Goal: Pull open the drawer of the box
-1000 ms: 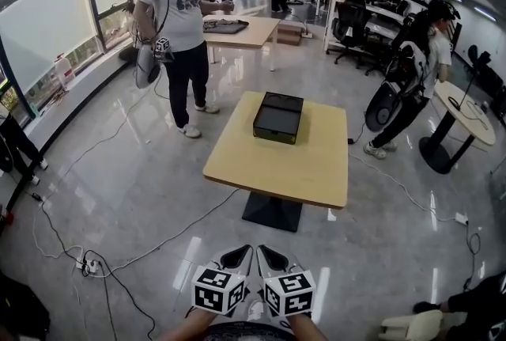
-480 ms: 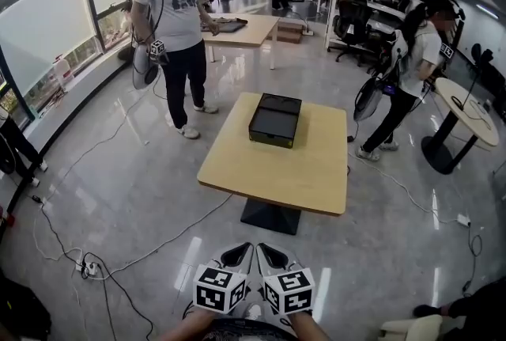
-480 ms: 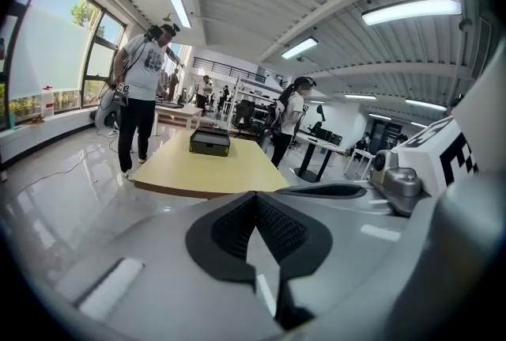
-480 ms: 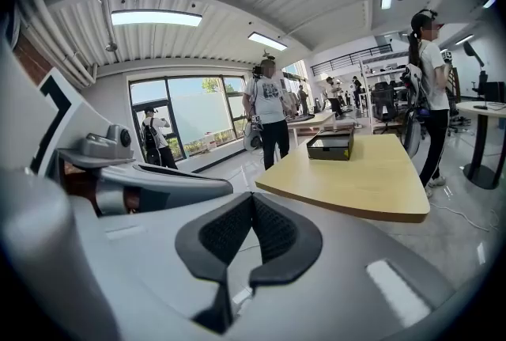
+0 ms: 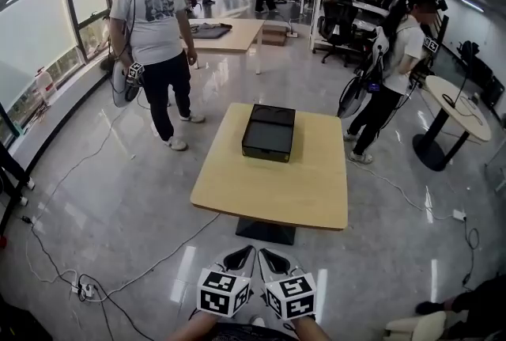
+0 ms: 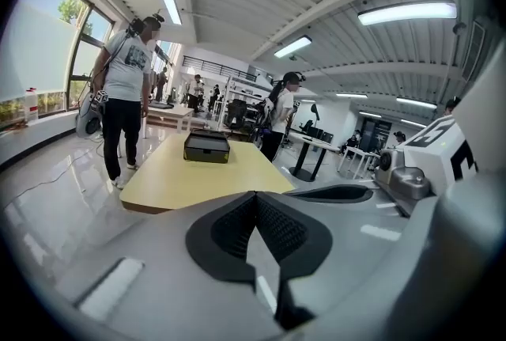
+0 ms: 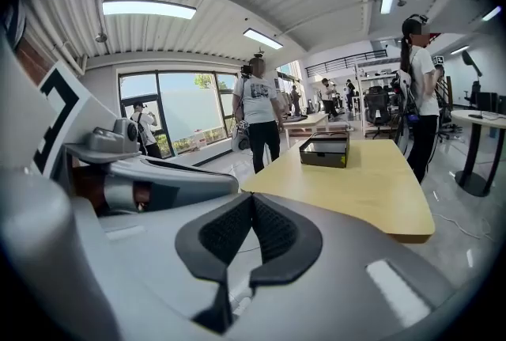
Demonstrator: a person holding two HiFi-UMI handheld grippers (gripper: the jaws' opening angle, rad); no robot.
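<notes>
A: Pose of both tongs?

B: Left tongs (image 5: 241,254) and right tongs (image 5: 270,256) are held low, close to the body and side by side. Their marker cubes almost touch. Both point forward toward the tabletop (image 5: 269,193) but hang over the floor (image 5: 118,197), well short of its near edge.

A: Jaw state?

B: Each gripper view shows its dark ribbed pads pressed together at the tip, with nothing between them. Both tongs are closed and empty.

A: Where is the box?

B: The black box (image 5: 269,134) sits flat by the far edge of the tabletop, roughly midway along it and a little toward the far left corner. It is well apart from both tongs.

A: Drawer and contents?

B: The near face of the box looks flush. The top is dark with a raised rim. I cannot make out the drawer front from here, and nothing inside is visible.

A: Anything else on the tabletop?

B: The box alone. One person in a white shirt (image 5: 154,31) stands on the floor beyond the far left corner. Another person (image 5: 395,70) stands beyond the far right corner.
</notes>
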